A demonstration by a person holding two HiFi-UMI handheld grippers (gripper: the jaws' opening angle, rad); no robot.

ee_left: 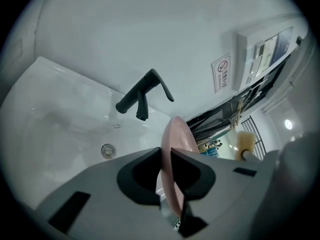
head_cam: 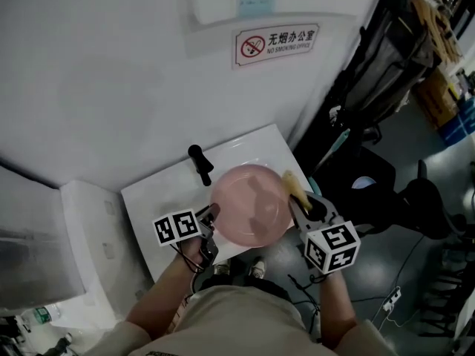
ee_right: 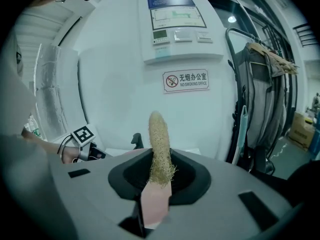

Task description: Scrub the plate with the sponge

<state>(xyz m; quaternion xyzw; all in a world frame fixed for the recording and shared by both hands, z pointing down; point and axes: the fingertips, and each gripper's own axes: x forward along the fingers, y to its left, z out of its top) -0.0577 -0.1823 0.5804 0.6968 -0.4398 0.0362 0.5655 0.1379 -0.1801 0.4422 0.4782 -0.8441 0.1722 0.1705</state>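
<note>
Left fingers (ee_left: 186,170) clamp plate (ee_left: 178,134); right fingers (ee_right: 184,178) clamp sponge (ee_right: 158,139).

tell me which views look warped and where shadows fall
Head view: mildly warped, a dark shadow lies across the plate. Left gripper view: fisheye with black corners, faucet crisp. Right gripper view: same fisheye bowing the wall, sponge sharp.

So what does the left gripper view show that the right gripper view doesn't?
Only the left gripper view: the sink drain, and the pink plate clamped edge-on in the left gripper. Only the right gripper view: the right gripper shut on the upright loofah sponge, plus the left gripper's marker cube. Both: the black faucet and the no-smoking sign.
</note>
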